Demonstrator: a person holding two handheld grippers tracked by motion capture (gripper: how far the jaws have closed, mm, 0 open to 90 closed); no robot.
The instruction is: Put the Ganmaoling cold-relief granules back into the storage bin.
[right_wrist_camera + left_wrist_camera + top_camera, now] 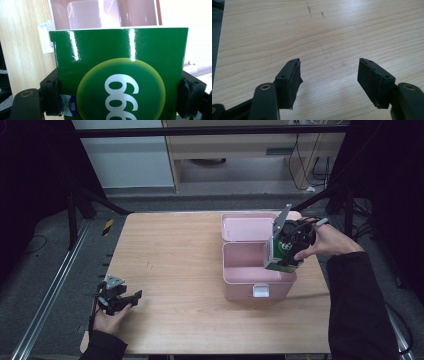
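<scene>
A pink plastic box (240,282) stands open on the right half of the table, its lid (248,227) leaning back. My right gripper (285,254) is shut on a green carton (280,265) with white "999" print, holding it over the box's right side. In the right gripper view the green carton (120,72) sits clamped between both jaws, with the pink box (105,12) just beyond it. My left gripper (122,301) rests open at the table's near left corner. In the left gripper view the left gripper (329,75) holds nothing, with bare wood between its jaws.
The wooden table (175,265) has free room across its left and middle. A white latch (260,291) is on the box's front wall. Metal rails run along the floor at left, and cabinets and cables stand behind the table.
</scene>
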